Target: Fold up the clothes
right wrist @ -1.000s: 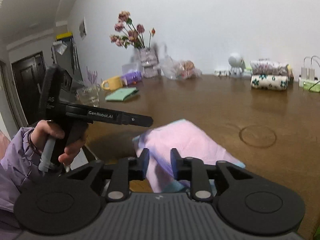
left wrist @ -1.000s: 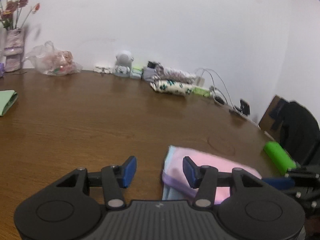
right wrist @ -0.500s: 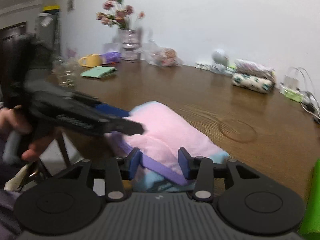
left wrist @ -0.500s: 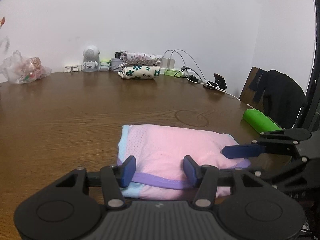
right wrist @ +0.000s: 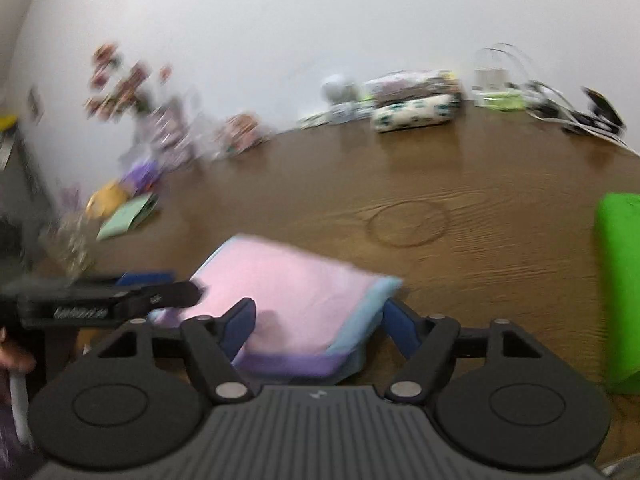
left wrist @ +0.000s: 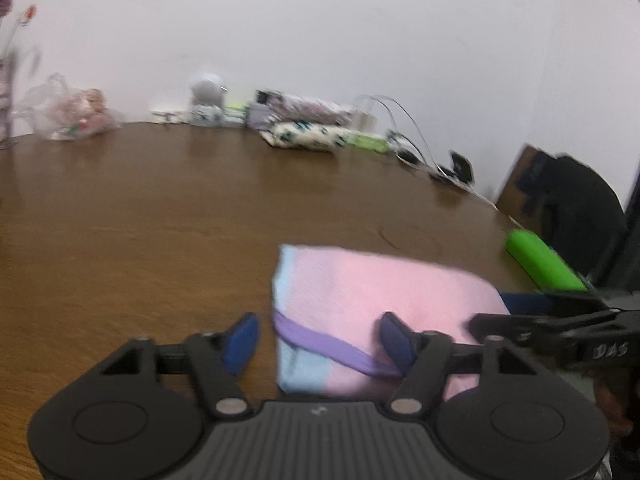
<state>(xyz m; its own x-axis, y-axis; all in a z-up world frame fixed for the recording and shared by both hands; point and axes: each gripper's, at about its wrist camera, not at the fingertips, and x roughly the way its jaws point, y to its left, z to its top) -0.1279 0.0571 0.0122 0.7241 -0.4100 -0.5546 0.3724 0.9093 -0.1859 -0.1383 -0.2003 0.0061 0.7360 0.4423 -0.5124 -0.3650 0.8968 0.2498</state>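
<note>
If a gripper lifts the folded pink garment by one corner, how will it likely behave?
The pink garment is soft layered cloth, so it would probably droop and start unfolding. It looks thin and likely light. On the smooth wooden table, a sideways push would probably slide or bunch it, not roll it.

The surface (right wrist: pixel 500 184) is brown wood with a visible grain and a soft sheen that mirrors the things along the wall. The folded garment (left wrist: pixel 360 292) is soft matt cloth, pink with pale blue edges and a purple band, finely textured. Both tongs, left (left wrist: pixel 316 340) and right (right wrist: pixel 318 326), are matt black plastic with ribbed housings, blue pads and small shiny metal pivot pins.
</note>
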